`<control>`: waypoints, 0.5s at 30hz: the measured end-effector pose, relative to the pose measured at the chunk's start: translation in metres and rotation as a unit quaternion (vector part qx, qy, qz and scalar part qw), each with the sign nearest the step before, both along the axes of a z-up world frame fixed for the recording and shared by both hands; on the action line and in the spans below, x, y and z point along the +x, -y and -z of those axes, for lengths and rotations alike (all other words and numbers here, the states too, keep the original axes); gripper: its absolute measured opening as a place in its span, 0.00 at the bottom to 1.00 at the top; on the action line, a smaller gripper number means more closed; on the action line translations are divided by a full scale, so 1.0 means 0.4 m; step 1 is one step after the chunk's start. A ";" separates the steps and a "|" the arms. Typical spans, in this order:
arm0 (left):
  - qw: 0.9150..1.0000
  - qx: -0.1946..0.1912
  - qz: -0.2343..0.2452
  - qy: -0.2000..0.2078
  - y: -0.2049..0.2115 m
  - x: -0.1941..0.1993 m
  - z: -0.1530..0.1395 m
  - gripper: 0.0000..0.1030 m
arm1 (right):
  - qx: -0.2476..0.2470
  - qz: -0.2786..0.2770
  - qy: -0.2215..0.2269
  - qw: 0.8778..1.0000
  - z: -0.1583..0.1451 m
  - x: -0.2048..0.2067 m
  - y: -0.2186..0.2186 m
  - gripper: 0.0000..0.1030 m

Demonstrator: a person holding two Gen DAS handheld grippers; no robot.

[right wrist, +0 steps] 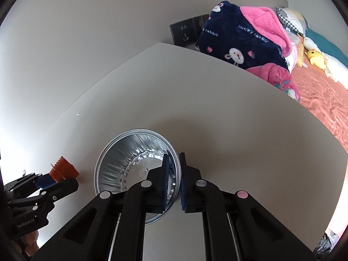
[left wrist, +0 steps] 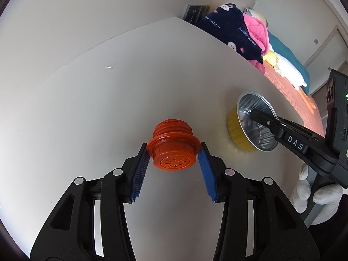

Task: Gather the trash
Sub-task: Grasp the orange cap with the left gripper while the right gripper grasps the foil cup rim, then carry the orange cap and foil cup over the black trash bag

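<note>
An orange threaded plastic cap (left wrist: 173, 144) lies on its side on the white table (left wrist: 108, 113). My left gripper (left wrist: 174, 150) has its blue pads against the cap's flange on both sides and holds it. A foil cup with a gold outside (left wrist: 250, 128) stands to the right. My right gripper (right wrist: 174, 158) is shut on the foil cup's right rim (right wrist: 174, 169), one finger inside and one outside. The cap also shows in the right wrist view (right wrist: 63, 169), held by the left gripper (right wrist: 49, 179).
The table's right edge (right wrist: 282, 100) borders a bed with an orange-pink cover (right wrist: 322, 95), a navy and pink blanket (right wrist: 243, 41) and plush toys (right wrist: 315, 58). A dark wall socket (right wrist: 184, 32) sits behind the table corner. A gloved hand (left wrist: 313, 193) holds the right gripper.
</note>
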State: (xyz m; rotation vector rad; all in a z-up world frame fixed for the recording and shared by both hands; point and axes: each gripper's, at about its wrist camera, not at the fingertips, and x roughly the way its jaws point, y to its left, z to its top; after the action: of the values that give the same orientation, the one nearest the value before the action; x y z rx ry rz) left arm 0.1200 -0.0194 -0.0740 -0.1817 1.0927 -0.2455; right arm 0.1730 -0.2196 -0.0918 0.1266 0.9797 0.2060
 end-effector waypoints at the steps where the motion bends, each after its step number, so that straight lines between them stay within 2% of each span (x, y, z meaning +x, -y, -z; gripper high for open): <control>1: 1.000 0.000 0.001 0.001 0.002 -0.001 -0.002 0.44 | 0.000 0.001 0.003 1.000 -0.008 -0.006 0.003 0.10; 15: 0.999 -0.006 0.034 0.022 0.073 -0.043 -0.071 0.44 | -0.005 0.017 0.034 0.999 -0.111 -0.098 0.067 0.10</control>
State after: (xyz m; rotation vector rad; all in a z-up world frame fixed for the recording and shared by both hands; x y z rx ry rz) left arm 0.1029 -0.0486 -0.0457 -0.1504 1.0543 -0.3155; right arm 0.1339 -0.2463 -0.0475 0.1267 0.9110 0.1745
